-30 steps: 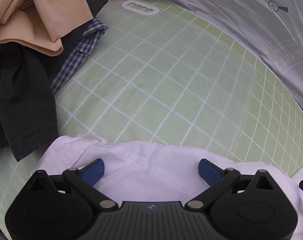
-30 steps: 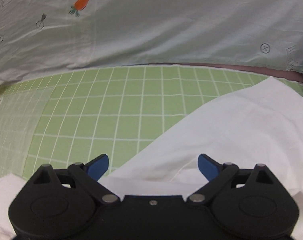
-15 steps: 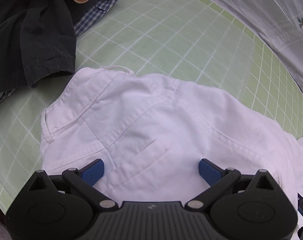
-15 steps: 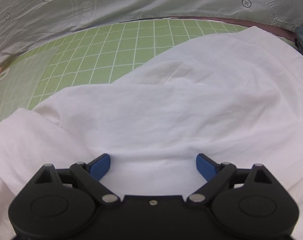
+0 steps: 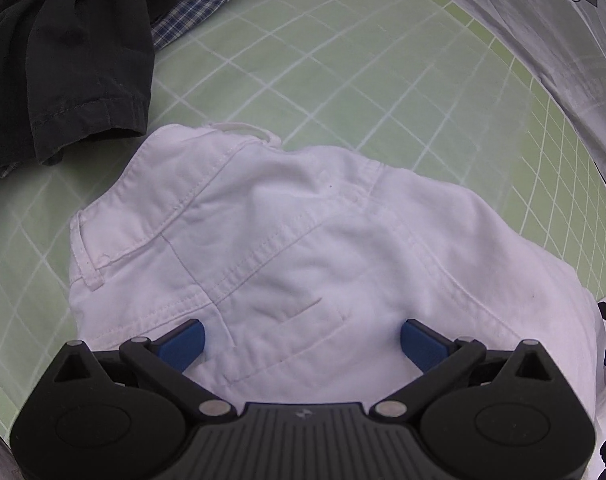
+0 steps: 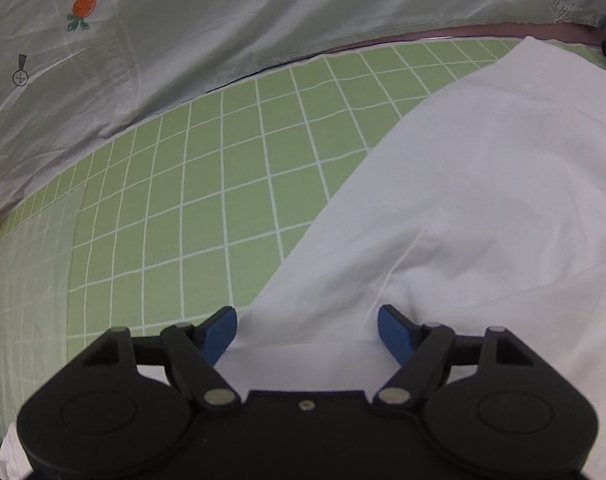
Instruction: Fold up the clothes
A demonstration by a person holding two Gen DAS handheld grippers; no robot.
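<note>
White trousers point(image 5: 303, 248) are lying unfolded on the green mat point(image 5: 343, 92). Left gripper point(image 5: 301, 342) is hovering apart; right gripper point(image 6: 307, 330) is closing around the leg edge, probably to lift and fold it.

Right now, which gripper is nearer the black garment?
Left. The left gripper is over the white trousers' waistband, beside the black garment; the right gripper, jaws closing, shows no black garment.
</note>
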